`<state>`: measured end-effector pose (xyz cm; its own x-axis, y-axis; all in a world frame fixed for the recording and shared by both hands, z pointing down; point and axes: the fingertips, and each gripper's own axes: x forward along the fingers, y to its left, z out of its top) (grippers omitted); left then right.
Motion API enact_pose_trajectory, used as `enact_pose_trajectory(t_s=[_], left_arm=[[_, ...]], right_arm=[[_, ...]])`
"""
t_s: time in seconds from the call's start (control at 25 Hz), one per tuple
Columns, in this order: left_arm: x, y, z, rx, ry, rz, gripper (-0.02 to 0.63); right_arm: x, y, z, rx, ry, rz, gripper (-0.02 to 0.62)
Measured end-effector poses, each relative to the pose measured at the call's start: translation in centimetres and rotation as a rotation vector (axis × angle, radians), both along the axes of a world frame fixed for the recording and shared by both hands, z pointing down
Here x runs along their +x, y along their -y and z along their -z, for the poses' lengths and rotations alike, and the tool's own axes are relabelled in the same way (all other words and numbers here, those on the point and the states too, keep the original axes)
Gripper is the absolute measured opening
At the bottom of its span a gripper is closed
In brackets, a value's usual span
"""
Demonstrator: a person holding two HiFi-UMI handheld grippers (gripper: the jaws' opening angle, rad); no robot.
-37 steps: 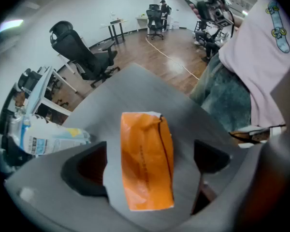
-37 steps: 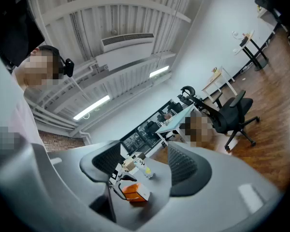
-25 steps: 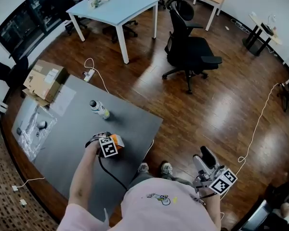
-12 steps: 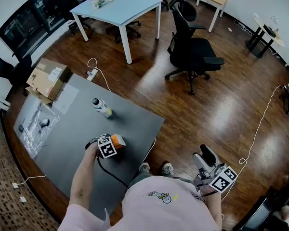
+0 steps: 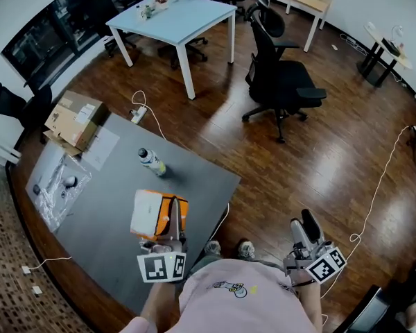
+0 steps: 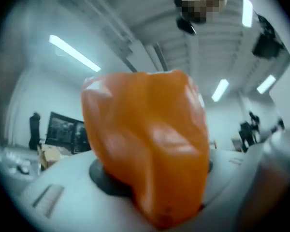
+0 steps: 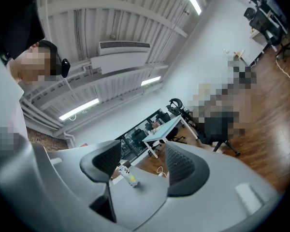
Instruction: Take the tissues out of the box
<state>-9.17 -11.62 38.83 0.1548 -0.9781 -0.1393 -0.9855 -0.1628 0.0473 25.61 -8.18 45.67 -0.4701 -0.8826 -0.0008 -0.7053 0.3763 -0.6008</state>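
The tissue box (image 5: 154, 213) is orange with a white side. It hangs in the air over the grey table (image 5: 104, 207), lifted close under the head camera. My left gripper (image 5: 171, 229) is shut on it from below, the marker cube nearest me. In the left gripper view the orange tissue box (image 6: 147, 144) fills the middle and hides the fingertips. My right gripper (image 5: 306, 236) is off the table at the lower right, over the wooden floor. Its jaws stand open with nothing between them, as the right gripper (image 7: 141, 164) view shows. No loose tissue is in sight.
A plastic bottle (image 5: 151, 161) lies on the table behind the box. A clear plastic bag (image 5: 54, 186) and a cardboard box (image 5: 75, 120) sit at the table's left end. A black office chair (image 5: 284, 82) and a light blue table (image 5: 173, 16) stand beyond.
The left gripper has closed on the tissue box and lifted it off the table, up toward the head camera. The right gripper has hardly moved.
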Motion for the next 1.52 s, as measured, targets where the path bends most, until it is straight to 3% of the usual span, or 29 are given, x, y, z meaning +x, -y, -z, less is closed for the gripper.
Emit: enact_pose_trajectory(t_s=[0.04,0.12,0.2,0.24,0.28,0.32,0.4,0.44,0.48,0.6,0.68,0.84,1.04,1.16,1.32,1.52], left_arm=[[0.5,-1.5,3.4,0.093,-0.105,0.044,0.245],[2.2,-3.9,7.8,0.199,-0.211,0.033,0.247],[3.9,-5.0,9.9,0.239,-0.218,-0.019,0.249],[4.6,-5.2,10.4,0.245,-0.184,-0.032,0.249],[5.2,-5.3,10.5,0.246,-0.108,-0.020,0.249],[5.8,-5.6,10.4,0.250,0.018,0.022,0.250],[7.3,-6.6,10.5,0.314,0.346,0.140,0.252],[8.1,-7.1,11.1,0.362,0.454,0.167,0.252],[8.6,-7.3,11.7,0.389,0.485,0.166,0.252],[8.6,-6.8,11.9,0.345,0.390,0.134,0.252],[8.2,-6.6,11.4,0.305,0.376,0.148,0.252],[6.7,-7.4,10.5,0.214,0.292,0.185,0.252],[3.4,-9.1,11.3,0.140,0.166,0.383,0.252],[0.3,-11.4,10.8,0.077,0.082,0.528,0.253],[-2.0,-15.2,10.6,0.031,0.099,0.719,0.253],[-4.4,-17.6,10.0,0.031,0.105,0.820,0.253]], right_arm=[[0.1,0.2,0.5,0.017,-0.008,-0.011,0.291],[0.2,0.3,1.6,0.056,-0.022,-0.025,0.290],[0.3,0.4,2.6,0.092,-0.036,-0.038,0.288],[0.4,0.4,3.0,0.108,-0.048,-0.047,0.288],[0.5,0.5,3.5,0.123,-0.066,-0.060,0.288],[0.8,0.5,3.9,0.139,-0.093,-0.077,0.288],[1.1,0.4,5.1,0.186,-0.173,-0.117,0.288],[1.2,0.3,5.9,0.219,-0.218,-0.132,0.288],[1.1,0.2,6.8,0.254,-0.257,-0.142,0.288],[0.2,-0.1,9.7,0.367,-0.356,-0.151,0.285],[-1.0,-0.2,11.5,0.443,-0.408,-0.139,0.285],[-3.8,0.3,14.6,0.577,-0.426,-0.098,0.285],[-8.4,1.7,17.3,0.714,-0.470,-0.062,0.285],[-12.4,2.0,18.1,0.768,-0.426,0.029,0.285],[-16.8,1.8,18.1,0.756,-0.321,0.182,0.284],[-21.3,0.8,18.0,0.761,-0.291,0.275,0.275]])
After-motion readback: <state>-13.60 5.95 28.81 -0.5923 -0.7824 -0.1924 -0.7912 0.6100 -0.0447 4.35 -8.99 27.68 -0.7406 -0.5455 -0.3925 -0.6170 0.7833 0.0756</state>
